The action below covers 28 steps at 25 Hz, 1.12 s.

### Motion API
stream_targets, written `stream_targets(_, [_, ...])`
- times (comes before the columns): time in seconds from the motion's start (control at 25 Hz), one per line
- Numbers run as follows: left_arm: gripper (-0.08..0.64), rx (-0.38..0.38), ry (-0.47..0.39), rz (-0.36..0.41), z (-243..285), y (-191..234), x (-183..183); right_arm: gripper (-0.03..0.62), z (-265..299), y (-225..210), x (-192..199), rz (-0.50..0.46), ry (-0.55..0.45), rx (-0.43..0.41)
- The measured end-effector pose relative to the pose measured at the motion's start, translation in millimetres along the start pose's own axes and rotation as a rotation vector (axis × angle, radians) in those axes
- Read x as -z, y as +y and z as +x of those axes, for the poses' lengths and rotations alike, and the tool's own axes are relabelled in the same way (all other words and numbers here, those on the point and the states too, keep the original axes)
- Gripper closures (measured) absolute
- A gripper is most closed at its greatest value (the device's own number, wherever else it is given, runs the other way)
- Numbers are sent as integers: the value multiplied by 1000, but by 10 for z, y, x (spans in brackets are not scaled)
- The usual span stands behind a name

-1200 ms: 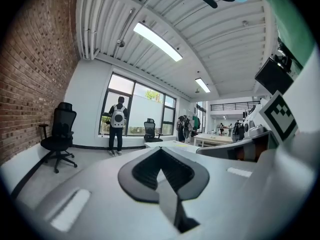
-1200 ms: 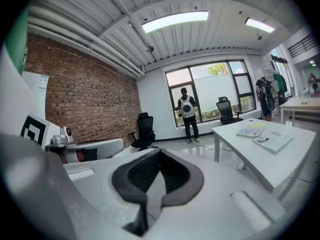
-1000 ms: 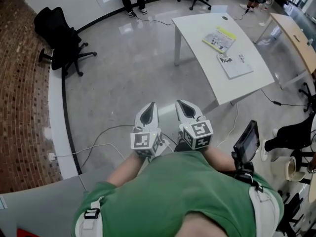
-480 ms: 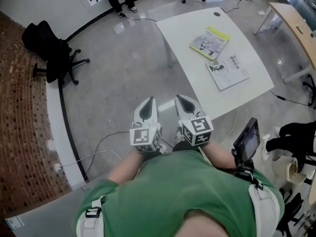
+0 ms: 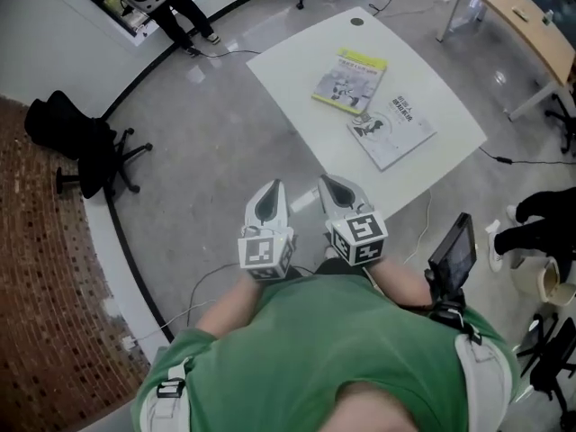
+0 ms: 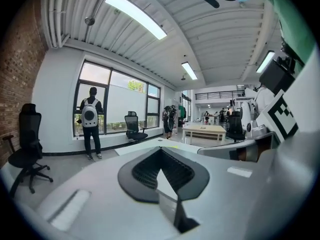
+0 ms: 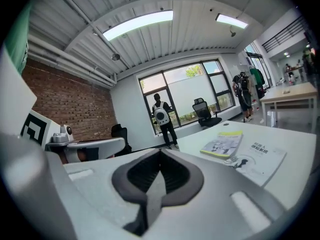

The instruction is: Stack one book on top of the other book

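Nearest the body: left gripper (image 5: 269, 203) and right gripper (image 5: 338, 198) side by side, both clenched tight, empty.
Beyond them: grey floor (image 5: 207, 151), then white table (image 5: 288, 70).
On table: yellow-edged book (image 5: 350, 81) and white book (image 5: 392, 130), flat, just beside each other, unstacked.
Far left: black office chair (image 5: 72, 138); standing person (image 5: 180, 16).

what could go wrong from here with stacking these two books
1. A cable trails on the floor between the person and the white table, so it could trip them.
2. The yellow book and the white book lie flat and thin. The left gripper and right gripper both have shut jaws, so opening them late might just shove a book along the table.
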<state>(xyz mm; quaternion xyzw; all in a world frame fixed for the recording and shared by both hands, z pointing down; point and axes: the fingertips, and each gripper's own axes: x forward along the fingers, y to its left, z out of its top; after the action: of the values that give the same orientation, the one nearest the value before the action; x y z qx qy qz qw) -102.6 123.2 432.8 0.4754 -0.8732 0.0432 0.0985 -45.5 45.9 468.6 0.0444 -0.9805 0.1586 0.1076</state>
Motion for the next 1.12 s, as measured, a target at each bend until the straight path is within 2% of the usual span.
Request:
stream_targets(0.16, [554, 136, -19, 61, 315, -232, 21, 589, -49, -336, -26, 26, -27, 106])
stream_targets(0.56, [554, 408, -53, 96, 993, -422, -17, 589, -72, -900, -154, 61, -60, 398])
stream_targets(0.88, [554, 593, -39, 86, 1431, -228, -151, 589, 112, -949, -324, 82, -80, 605])
stream_targets(1.12, [554, 697, -15, 99, 1685, -5, -75, 589, 278, -978, -278, 120, -97, 741])
